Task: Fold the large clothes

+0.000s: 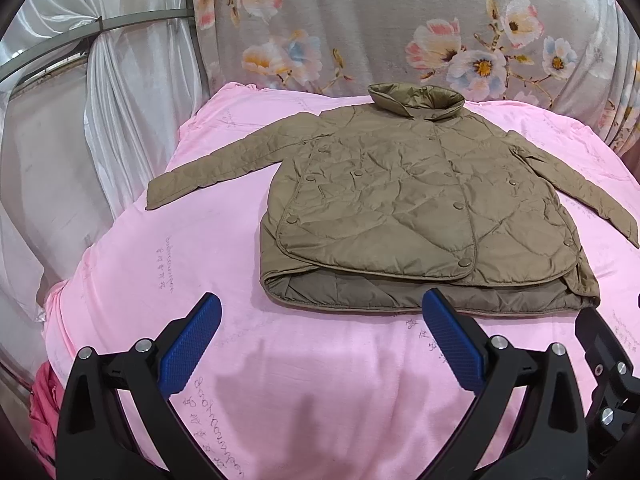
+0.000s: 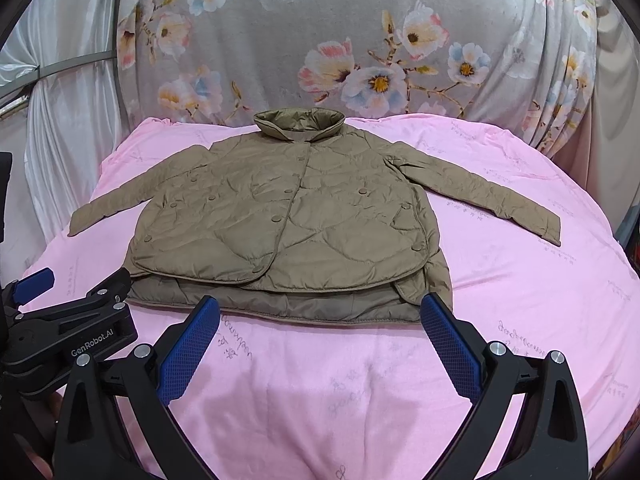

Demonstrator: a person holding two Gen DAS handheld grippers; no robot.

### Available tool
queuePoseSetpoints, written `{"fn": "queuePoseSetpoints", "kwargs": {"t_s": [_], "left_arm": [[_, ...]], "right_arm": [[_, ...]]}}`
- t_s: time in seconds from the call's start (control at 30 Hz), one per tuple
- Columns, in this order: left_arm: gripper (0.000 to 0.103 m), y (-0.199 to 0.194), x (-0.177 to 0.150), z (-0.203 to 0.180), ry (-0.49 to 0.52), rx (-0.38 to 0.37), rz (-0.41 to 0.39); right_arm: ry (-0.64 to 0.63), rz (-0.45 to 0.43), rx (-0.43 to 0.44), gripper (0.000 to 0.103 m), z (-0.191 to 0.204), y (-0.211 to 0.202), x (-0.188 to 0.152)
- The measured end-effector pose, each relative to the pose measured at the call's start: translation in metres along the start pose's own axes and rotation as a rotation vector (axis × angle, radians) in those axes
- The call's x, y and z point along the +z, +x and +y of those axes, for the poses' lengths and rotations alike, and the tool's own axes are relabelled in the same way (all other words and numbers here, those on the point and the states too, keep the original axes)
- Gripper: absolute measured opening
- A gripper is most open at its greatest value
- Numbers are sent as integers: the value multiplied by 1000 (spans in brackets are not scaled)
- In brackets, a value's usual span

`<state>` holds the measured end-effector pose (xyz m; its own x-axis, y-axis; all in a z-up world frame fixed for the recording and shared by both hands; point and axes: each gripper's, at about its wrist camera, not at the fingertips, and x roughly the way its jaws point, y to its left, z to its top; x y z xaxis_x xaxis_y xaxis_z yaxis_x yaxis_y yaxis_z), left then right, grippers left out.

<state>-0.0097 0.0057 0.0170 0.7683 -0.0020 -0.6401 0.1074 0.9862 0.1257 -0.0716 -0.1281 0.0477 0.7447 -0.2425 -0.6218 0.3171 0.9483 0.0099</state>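
Across the middle of the pink cloth-covered desk [image 2: 520, 320] lies the olive-brown quilted snap-button jacket [image 2: 288, 232], front up, its stand-up collar [image 2: 300, 122] toward twelve o'clock and its hem toward six. Both sleeves are spread flat: from my right wrist view one runs out toward nine o'clock and the other [image 2: 492, 200] toward three. My right tool [image 2: 320, 316], with black arms and blue textured pads [image 2: 188, 352], hangs just short of the hem with its fingers spread wide and nothing between them. My left tool [image 1: 320, 312] is likewise gaping wide and holds nothing, hovering over bare pink cloth at the hem's nine o'clock corner; in the right wrist view its black body shows at about eight o'clock. Neither tool touches the jacket. Behind the desk, at twelve o'clock, hangs a grey flower-printed fabric [image 1: 380, 20], and white satin drapes [image 1: 120, 100] fall at about ten o'clock in the left wrist view.
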Motion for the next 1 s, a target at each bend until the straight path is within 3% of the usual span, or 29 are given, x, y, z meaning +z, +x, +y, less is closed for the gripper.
{"fn": "queuePoseSetpoints", "kwargs": {"t_s": [0.57,0.83,1.0], "left_arm": [[98,13,1,2,-8,-9,19],[98,35,16,12,-15,6,1],[98,63,38,18,-40,-32,20]], "right_arm": [[32,19,1,98,-16,14,-6],[160,64,-36,98,-84,48,15],[332,42,-21,98,-162,75,35]]}}
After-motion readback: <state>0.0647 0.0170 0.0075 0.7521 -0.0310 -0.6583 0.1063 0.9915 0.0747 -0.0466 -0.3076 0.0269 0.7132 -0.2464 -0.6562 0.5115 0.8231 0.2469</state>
